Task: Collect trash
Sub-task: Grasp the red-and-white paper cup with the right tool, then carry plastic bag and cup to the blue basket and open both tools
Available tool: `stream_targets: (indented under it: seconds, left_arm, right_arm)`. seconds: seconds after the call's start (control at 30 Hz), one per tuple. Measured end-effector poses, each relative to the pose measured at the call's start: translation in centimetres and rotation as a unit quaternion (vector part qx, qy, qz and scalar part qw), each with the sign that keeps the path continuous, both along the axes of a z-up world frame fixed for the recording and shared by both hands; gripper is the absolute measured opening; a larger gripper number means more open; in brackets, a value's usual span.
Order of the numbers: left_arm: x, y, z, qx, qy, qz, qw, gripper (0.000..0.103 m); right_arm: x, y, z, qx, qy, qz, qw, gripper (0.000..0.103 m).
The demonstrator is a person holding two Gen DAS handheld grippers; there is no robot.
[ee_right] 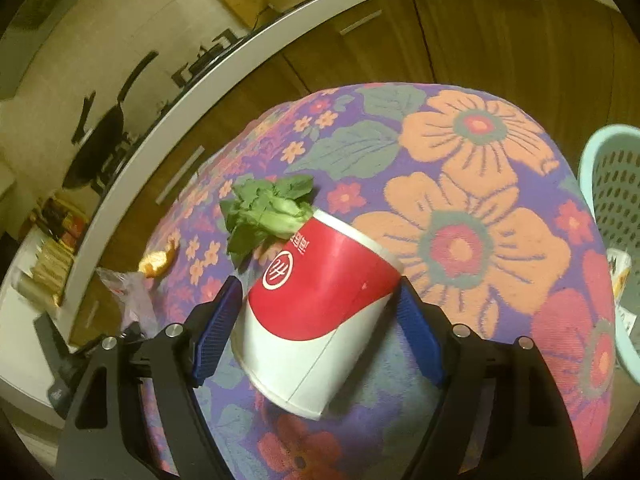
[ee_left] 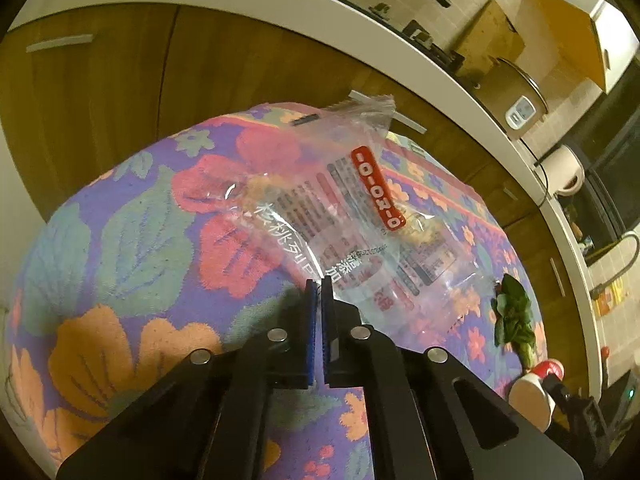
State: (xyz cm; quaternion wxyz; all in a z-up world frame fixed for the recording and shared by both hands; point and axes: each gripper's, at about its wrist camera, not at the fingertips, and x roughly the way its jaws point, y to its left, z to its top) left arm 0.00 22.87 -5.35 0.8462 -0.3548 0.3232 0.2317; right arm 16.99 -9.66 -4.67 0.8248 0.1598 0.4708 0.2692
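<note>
Left tongs (ee_left: 319, 284) are pinched tight on the edge of a crinkly clear plastic bag (ee_left: 352, 216), which lies on the fuzzy flowered tabletop (ee_left: 120, 240). Right tongs (ee_right: 316, 292) stand wide around a red-and-white paper cup (ee_right: 316, 312) tipped on its side; can't tell if the blue ribbed pads actually press it. Leafy greens (ee_right: 264, 216) touch its rim, with orange peel (ee_right: 156, 262) further off.

A purple tablecloth with big orange, red and teal flowers (ee_right: 472, 184) covers the table. Behind it run brown wooden cabinet doors with metal bar handles (ee_left: 120, 80) under a white countertop (ee_left: 460, 92). On that counter sit a dark frying pan (ee_right: 100, 132) and a tan cardboard box (ee_left: 492, 40)
</note>
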Motion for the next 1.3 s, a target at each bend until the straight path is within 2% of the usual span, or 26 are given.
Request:
stream_targets:
  seconds: [0.07,0.2,0.33,0.5,0.9,1.07,1.3]
  left_arm:
    - [-0.4,-0.1,0.2,0.005,-0.004,-0.004,1.0000,0.000]
    - [-1.9,-0.6,1.0,0.017,-0.026,-0.020,0.9993,0.000]
    - [-3.1,-1.5,2.5,0.030,-0.054,-0.045,0.9970,0.000]
    - [-4.3,-2.9,4.0,0.038,-0.086,-0.086,0.9919,0.000]
    - [-4.5,-8.9,7.7,0.094,-0.129,-0.167,0.9729,0.000]
    - [-4.2,-11.6,9.2,0.116,-0.139,-0.196,0.9637,0.000]
    - [-3.3,-15.1,10.7,0.123,-0.154,-0.236,0.9515,0.000]
  right_arm:
    - [-0.3,0.3,0.1,0.002,-0.002,0.010,1.000,0.063]
    - [-1.5,0.5,0.7,-0.005,-0.021,0.018,1.000,0.058]
    - [-2.8,0.1,1.1,0.023,-0.026,0.036,0.999,0.049]
    - [-3.9,-0.6,1.8,0.022,-0.045,0.035,0.998,0.048]
    - [-6.2,-4.5,5.4,0.024,-0.114,0.015,0.993,0.048]
    - [-6.4,-6.7,5.9,0.029,-0.125,0.000,0.992,0.048]
    - [-6.2,-10.2,6.3,0.031,-0.133,-0.026,0.990,0.048]
